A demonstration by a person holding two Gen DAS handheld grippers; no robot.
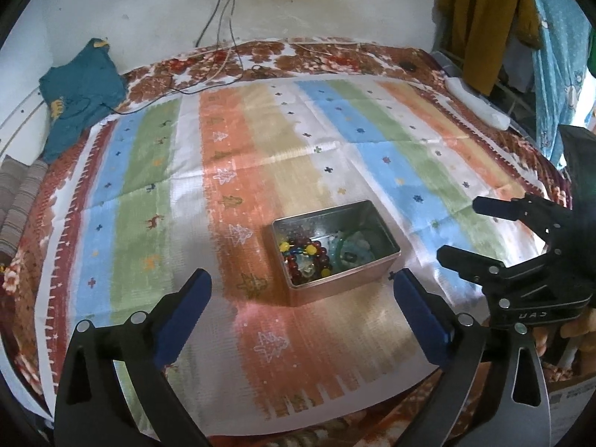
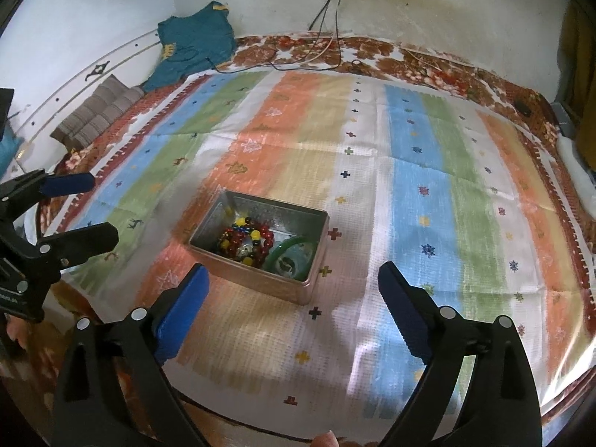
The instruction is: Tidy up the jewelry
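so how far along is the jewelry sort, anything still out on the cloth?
Looks near done or not begun. Red bead bracelets and a green bangle lie in the metal tin; no loose jewelry shows on the striped cloth. In hand: nothing, left tool and right tool both open and empty. Left: possibly sorting the tin's tangled contents.

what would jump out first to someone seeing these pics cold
The eye lands on the open metal tin in the middle of the striped mat, holding red and yellow beads on one side and a green bangle on the other. Next come the two wide-open grippers hovering short of it, the left gripper and the right gripper, both empty. Far back, a teal cloth lies crumpled against the wall.
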